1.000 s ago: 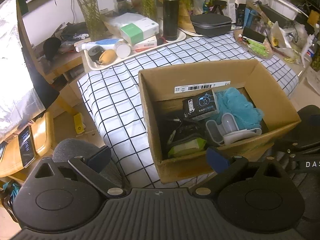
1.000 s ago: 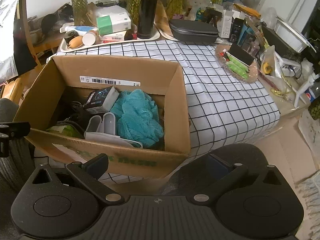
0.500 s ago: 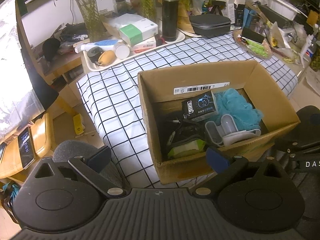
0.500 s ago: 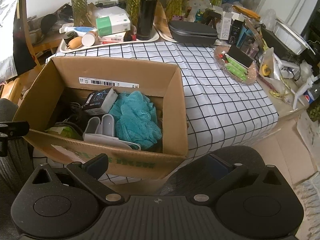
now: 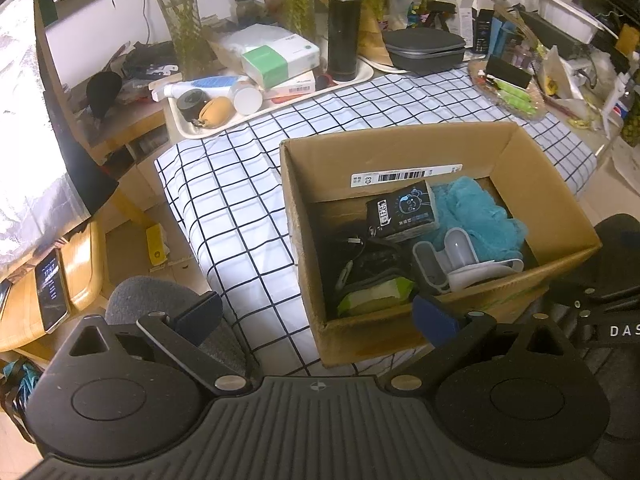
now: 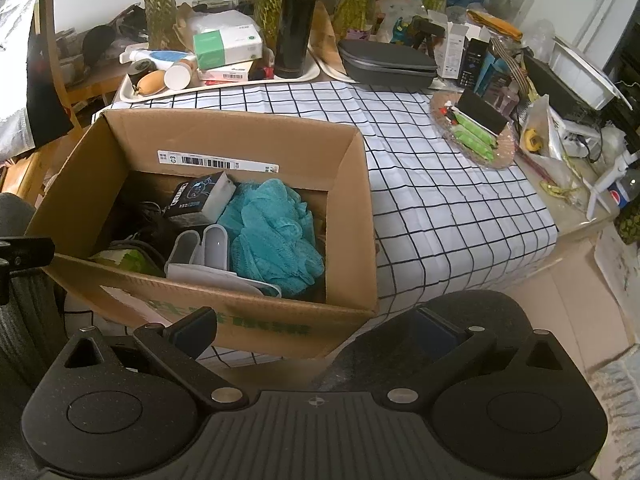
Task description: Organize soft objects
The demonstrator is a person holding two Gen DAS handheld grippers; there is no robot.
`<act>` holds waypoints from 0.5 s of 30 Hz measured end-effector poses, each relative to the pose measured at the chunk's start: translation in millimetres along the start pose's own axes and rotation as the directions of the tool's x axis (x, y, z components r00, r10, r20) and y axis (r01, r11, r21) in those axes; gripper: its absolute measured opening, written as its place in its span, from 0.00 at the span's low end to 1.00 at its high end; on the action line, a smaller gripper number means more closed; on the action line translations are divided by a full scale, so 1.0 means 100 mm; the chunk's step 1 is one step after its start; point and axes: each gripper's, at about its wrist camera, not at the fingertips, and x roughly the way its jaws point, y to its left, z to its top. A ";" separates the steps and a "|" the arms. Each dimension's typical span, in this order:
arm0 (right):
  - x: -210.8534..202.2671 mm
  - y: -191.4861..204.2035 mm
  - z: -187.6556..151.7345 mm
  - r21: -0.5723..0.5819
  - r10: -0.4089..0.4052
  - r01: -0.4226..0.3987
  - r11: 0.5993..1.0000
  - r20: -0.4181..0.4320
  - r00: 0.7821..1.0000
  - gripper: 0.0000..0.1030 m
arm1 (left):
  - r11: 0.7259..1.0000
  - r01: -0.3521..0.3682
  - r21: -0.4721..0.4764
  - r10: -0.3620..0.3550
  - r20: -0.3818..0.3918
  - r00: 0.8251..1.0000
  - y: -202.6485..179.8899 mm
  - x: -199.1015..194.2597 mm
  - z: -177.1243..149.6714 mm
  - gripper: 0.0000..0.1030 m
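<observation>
An open cardboard box (image 5: pixel 552 184) (image 6: pixel 352 208) stands on a table with a white, black-checked cloth (image 5: pixel 240 208) (image 6: pixel 440 184). Inside lie a teal mesh bath puff (image 5: pixel 476 212) (image 6: pixel 272 232), a black tissue pack (image 5: pixel 402 210) (image 6: pixel 198 198), a green wipes pack (image 5: pixel 376 294) (image 6: pixel 128 260), a white-grey folded item (image 5: pixel 456 258) (image 6: pixel 208 252) and dark cords (image 5: pixel 360 256). My left gripper (image 5: pixel 316 316) is open and empty, held before the box's near left corner. My right gripper (image 6: pixel 314 330) is open and empty, held before the box's near wall.
A tray (image 5: pixel 188 128) (image 6: pixel 132 94) with a tissue box, tubes and a black flask (image 5: pixel 344 28) (image 6: pixel 296 24) sits at the table's back. A grey case (image 6: pixel 384 64), a glass plate with green packets (image 6: pixel 476 136), vases and clutter line the back and right. A phone (image 5: pixel 50 288) lies at left.
Both views have shifted very slightly; the box and its contents have stayed in place, and both grippers have stayed open.
</observation>
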 end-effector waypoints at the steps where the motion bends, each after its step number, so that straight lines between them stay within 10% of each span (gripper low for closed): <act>1: 0.00 0.00 0.00 0.001 0.000 0.000 1.000 0.000 1.000 1.00 | 1.000 0.000 0.000 0.000 -0.001 1.000 0.00 0.00 0.00 1.00; 15: -0.03 0.01 0.02 -0.003 -0.010 0.010 1.000 0.015 1.000 1.00 | 1.000 0.019 -0.019 -0.018 0.016 1.000 0.04 0.00 -0.01 1.00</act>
